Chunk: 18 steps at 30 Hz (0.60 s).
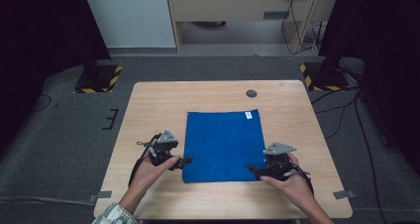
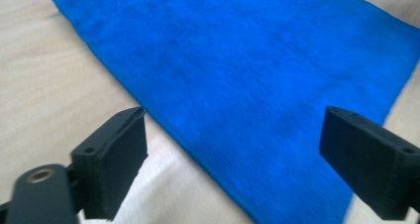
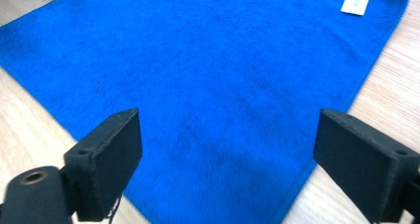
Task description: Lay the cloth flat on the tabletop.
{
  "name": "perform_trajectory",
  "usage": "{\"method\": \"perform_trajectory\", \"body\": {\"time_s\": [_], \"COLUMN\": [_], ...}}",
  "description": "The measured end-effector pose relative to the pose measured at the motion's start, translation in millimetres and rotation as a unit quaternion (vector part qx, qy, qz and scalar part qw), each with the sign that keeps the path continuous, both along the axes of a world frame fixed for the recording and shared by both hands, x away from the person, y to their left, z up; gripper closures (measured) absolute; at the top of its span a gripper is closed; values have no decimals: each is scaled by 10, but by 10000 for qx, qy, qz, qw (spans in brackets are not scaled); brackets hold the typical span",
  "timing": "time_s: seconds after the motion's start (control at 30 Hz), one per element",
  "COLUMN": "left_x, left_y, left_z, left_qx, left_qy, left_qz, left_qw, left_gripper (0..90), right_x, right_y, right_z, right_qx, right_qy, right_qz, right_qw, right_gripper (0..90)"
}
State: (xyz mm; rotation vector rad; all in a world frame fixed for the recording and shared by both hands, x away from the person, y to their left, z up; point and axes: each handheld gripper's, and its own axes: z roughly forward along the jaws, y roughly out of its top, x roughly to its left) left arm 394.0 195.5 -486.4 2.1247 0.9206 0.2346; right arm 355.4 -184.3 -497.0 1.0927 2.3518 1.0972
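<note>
blurred: blue cloth [image 2: 257, 80] in left gripper view | cut off: its right corner, top edge

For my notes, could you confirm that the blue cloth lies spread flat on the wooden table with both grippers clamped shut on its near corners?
Not quite: the blue terry cloth does lie flat on the wooden table, but the left gripper and right gripper stand open at its near corners, as both gripper views show.

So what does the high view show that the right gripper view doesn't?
High view alone: the whole wooden table, the left claw at the blue cloth's near left corner, both hands and the grey floor. Right gripper view alone: the right claw seen close, its jaws standing wide apart above the cloth with nothing between them. Both: the cloth lying flat, with its white tag.
</note>
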Motion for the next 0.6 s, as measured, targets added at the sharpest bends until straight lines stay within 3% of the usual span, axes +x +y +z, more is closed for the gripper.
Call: {"method": "perform_trajectory", "body": {"time_s": [0.13, 0.27, 0.33, 0.53, 0.6], "left_x": [187, 370, 450, 600, 627], "left_y": [-31, -71, -70, -84, -113], "left_z": [-5, 27, 46, 46, 38], "left_qx": [-117, -6, -76, -127, -8], "left_qy": [-17, -144, -82, -62, -70], "left_qz": [-28, -118, -50, 81, 86], "left_qw": [9999, 9998, 9999, 9999, 9999], "left_gripper": [71, 58, 56, 55, 55], "right_x": [78, 157, 191, 267, 279], "right_y": [90, 200, 256, 417, 490], "right_z": [-33, -59, -55, -48, -47], "right_qx": [-5, -93, -114, -87, -120], "right_qy": [59, 118, 103, 95, 80], "right_qz": [103, 147, 209, 278, 323], "right_qw": [9999, 9998, 9997, 9995, 9994], "right_gripper": [100, 95, 92, 89, 89]}}
